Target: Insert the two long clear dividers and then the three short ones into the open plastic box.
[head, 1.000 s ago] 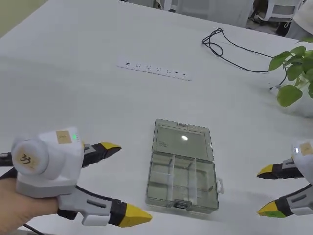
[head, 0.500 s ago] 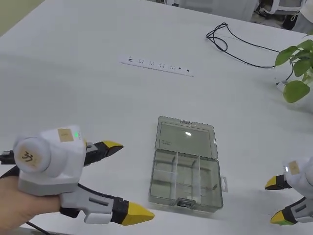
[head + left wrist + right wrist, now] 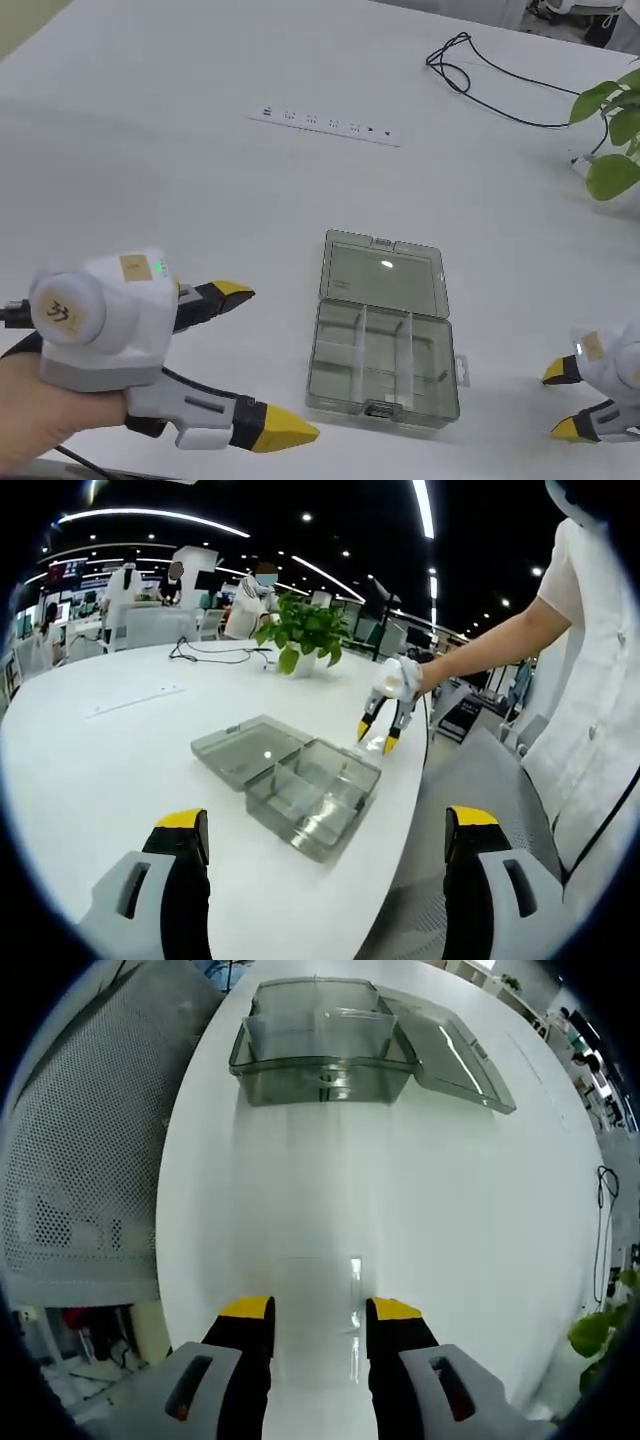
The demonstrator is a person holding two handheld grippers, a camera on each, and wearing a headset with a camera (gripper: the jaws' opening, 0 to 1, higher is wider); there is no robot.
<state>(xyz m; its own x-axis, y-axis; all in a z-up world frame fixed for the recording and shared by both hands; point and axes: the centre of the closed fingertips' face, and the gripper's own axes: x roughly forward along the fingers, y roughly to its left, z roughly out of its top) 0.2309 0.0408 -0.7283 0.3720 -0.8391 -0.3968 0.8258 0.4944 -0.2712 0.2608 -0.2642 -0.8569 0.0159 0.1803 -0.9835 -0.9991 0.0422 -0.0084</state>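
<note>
Head view: right claw, released, has drawn back to four o'clock of the plastic box; left claw gapes empty at eight; dividers look seated.

The left gripper is held in the left hand at the lower left of the head view, with its jaws spread wide. The right gripper sits at lower right, its jaws apart at a narrower gap and its tips pointing toward the left gripper. The right forearm is extended.
</note>
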